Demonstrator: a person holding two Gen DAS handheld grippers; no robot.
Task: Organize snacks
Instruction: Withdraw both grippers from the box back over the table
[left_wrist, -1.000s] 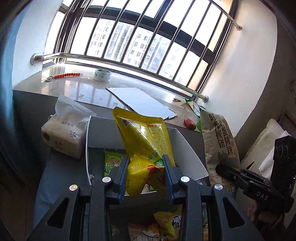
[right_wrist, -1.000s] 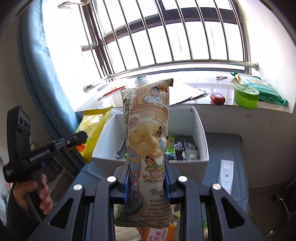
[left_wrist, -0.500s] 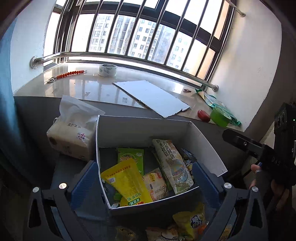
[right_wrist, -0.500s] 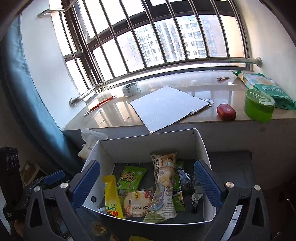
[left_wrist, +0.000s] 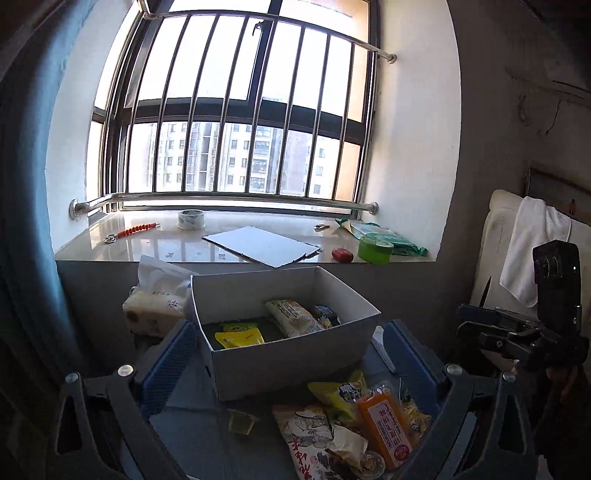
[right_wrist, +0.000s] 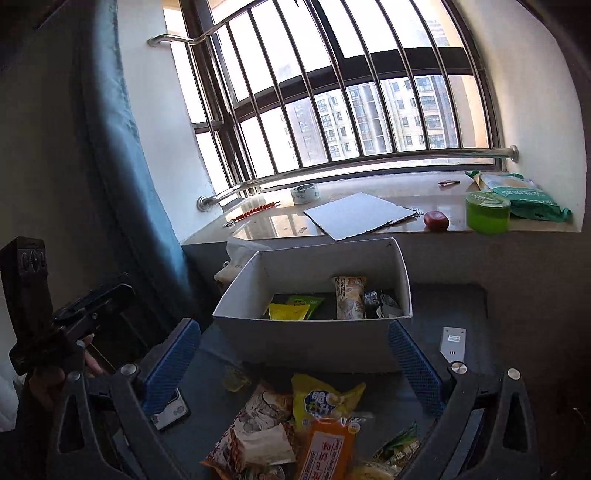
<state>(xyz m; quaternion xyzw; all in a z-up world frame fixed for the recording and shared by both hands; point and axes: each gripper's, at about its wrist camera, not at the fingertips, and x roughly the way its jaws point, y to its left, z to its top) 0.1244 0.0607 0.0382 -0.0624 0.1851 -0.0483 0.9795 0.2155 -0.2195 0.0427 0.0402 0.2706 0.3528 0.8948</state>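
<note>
Both grippers stand with their blue-padded fingers spread as wide as they go and hold nothing. Seen from the left wrist, the left gripper (left_wrist: 291, 354) frames the white cardboard box (left_wrist: 295, 354), which sits on the grey table (left_wrist: 192, 435) just beyond and between the fingers; the box's near wall stands between the fingers and the snacks inside it. In the box lie a yellow packet (left_wrist: 240, 339), a green packet (left_wrist: 240, 327) behind it, a tall printed chip bag (left_wrist: 295, 318) leaning toward the far wall, and some dark wrappers (left_wrist: 325, 314) to its right. Nearer than the fingertips, low in the view, a loose heap of snacks rests on the table: an orange packet (left_wrist: 384, 424), a yellow bag (left_wrist: 343, 393), a cartoon-printed bag (left_wrist: 306, 439), and a small yellowish cup (left_wrist: 241, 422) apart to the left. A tissue pack (left_wrist: 155, 306) stands beyond the left finger, touching or just beside the box's left wall. From the right wrist, the right gripper (right_wrist: 295, 354) spans the same box (right_wrist: 314, 339), with the heap (right_wrist: 325, 435) below between its fingers and a white remote (right_wrist: 453, 343) just outside the right finger. Beyond the box, the windowsill (left_wrist: 147, 243) carries a tape roll (left_wrist: 191, 219), a flat white board (left_wrist: 262, 245), a red object (left_wrist: 341, 254), a green tub (left_wrist: 375, 249) and a green pouch (left_wrist: 384, 236).
</note>
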